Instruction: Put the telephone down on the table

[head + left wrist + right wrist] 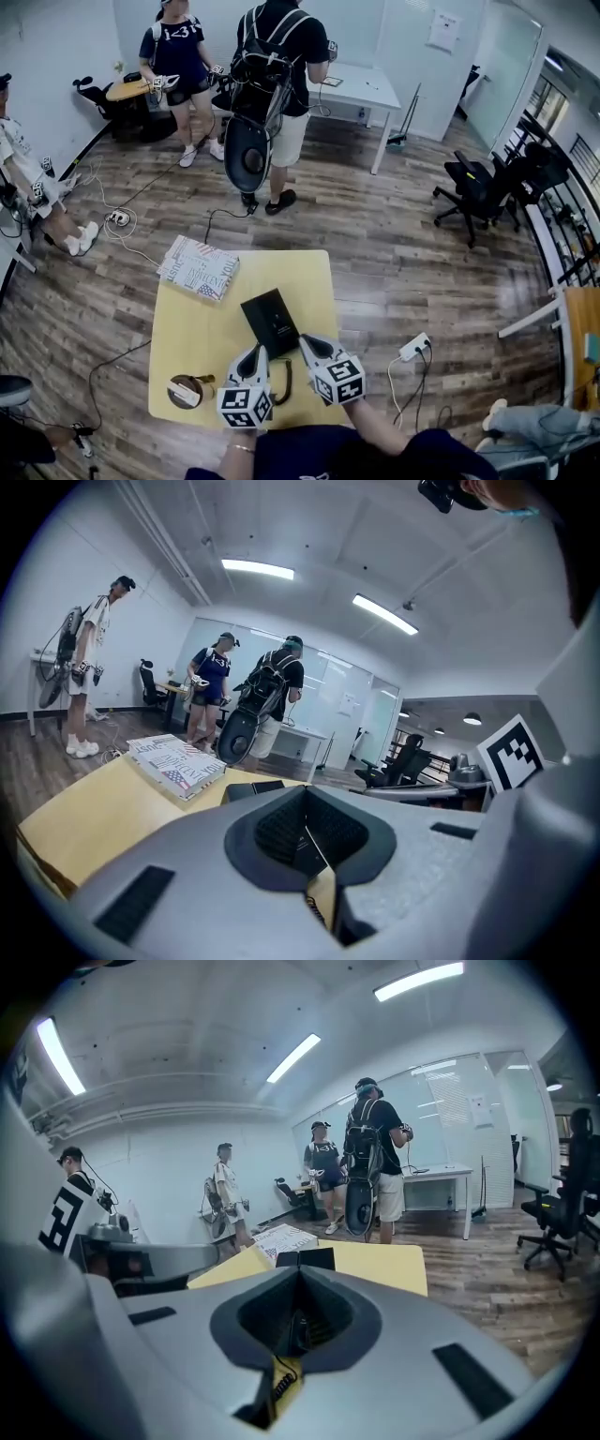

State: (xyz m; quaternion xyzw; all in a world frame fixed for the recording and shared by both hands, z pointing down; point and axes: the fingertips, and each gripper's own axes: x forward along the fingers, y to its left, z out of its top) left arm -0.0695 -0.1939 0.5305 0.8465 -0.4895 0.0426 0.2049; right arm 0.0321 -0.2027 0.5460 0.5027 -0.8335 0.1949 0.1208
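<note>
Well, one square yellow table fills the middle of the wood floor, and everything of the task sits on it. Far beyond it two people stand by a white desk, and a black office chair waits at the far right.

On the table's far left corner lies one book with a printed red, white and blue cover, overhanging the edge a little. Near the table's middle lies the one telephone: a flat black rectangular body, turned at a slant, matt, with a small pale mark near its centre. It rests flat on the tabletop, just beyond the tips of both grippers. One dark cord, coiled where the gripper views catch it, curves from the telephone's near edge down between the two grippers.

At the near left sits one brown tape roll, lying flat.

Two grippers hover at the near edge. The left gripper has its jaws pressed together with nothing between them, and the right gripper is likewise clenched on nothing, just to the right of the cord
</note>
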